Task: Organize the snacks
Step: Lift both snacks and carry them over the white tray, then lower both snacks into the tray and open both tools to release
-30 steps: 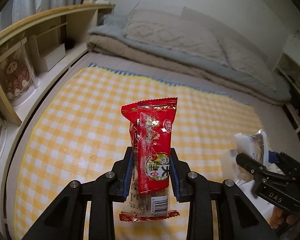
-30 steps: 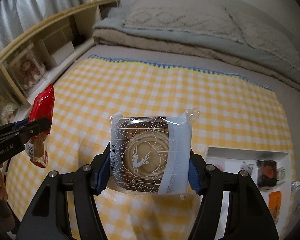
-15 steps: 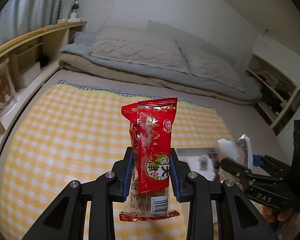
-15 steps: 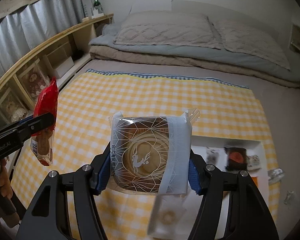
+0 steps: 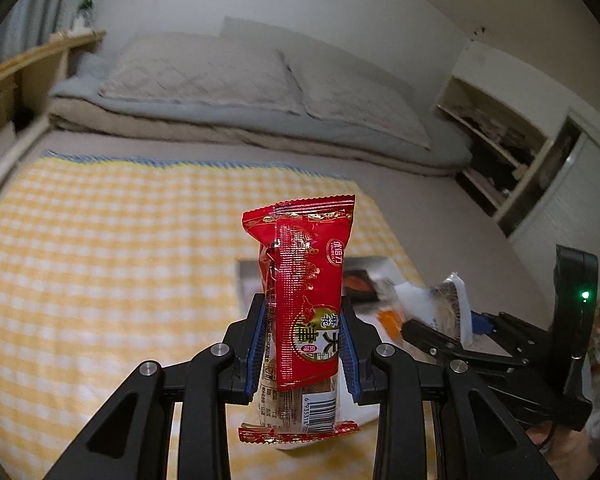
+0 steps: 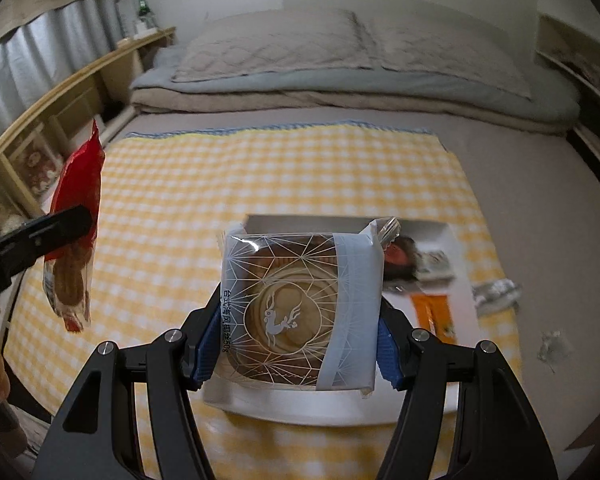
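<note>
My left gripper [image 5: 303, 344] is shut on a tall red snack packet [image 5: 306, 280] and holds it upright above the yellow checked cloth [image 5: 100, 260]. The packet also shows at the left of the right wrist view [image 6: 76, 216]. My right gripper [image 6: 296, 340] is shut on a square clear-and-pale-blue pastry pack with a rabbit print [image 6: 300, 300]. It holds the pack just above a white tray [image 6: 340, 408] that lies on the cloth. The tray holds a dark round snack [image 6: 404, 256] and an orange packet [image 6: 436, 316]. The right gripper also shows in the left wrist view [image 5: 452, 328].
Grey pillows and folded bedding [image 6: 340, 64] lie at the back of the bed. A wooden shelf unit [image 6: 28, 140] runs along the left. Another shelf [image 5: 500, 152] stands at the right. Small crumpled wrappers [image 6: 496, 292] lie right of the tray.
Both grippers have moved right with their snacks still gripped. The white tray has come under the right gripper's pastry pack and behind the red packet.
</note>
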A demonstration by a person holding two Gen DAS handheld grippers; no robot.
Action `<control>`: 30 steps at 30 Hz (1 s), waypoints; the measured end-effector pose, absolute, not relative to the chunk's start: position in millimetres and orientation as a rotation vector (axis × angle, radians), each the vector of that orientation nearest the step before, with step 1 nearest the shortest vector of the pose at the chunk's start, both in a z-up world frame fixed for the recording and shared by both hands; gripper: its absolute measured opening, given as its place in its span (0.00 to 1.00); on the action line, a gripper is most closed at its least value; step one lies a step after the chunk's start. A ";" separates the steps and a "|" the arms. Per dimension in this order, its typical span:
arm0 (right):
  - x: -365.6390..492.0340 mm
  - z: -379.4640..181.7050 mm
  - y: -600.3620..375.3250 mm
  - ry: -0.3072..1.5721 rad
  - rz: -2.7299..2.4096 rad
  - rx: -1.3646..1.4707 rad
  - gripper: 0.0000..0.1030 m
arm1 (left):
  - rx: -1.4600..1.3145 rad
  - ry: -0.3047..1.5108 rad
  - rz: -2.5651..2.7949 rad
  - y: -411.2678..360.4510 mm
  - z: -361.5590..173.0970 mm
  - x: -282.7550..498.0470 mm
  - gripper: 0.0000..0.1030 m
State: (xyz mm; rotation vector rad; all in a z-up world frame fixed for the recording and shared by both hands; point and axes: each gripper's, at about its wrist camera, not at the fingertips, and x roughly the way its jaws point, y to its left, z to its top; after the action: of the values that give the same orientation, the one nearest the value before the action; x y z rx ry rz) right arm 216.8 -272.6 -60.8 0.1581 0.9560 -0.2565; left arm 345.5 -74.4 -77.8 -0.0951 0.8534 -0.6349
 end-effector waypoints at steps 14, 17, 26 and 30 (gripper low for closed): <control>175.6 -90.3 -339.7 1.037 -0.360 0.273 0.63 | -0.201 1.141 -0.654 -132.3 -159.2 384.6 0.32; 172.7 -101.0 -349.8 1.071 -0.371 0.291 0.63 | -0.200 1.159 -0.647 -144.7 -166.8 393.2 0.32; 173.9 -130.4 -371.0 1.148 -0.382 0.342 0.63 | -0.224 1.248 -0.598 -197.3 -213.9 410.2 0.32; 181.1 -143.8 -378.8 1.187 -0.363 0.402 0.63 | -0.207 1.306 -0.566 -205.2 -234.4 418.9 0.32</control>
State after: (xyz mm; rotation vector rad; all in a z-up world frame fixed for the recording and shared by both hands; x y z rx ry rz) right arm 181.1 -378.8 -143.8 0.4022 1.1866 -0.3632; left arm 418.9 -205.2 -234.4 -0.2070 1.3058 -0.5662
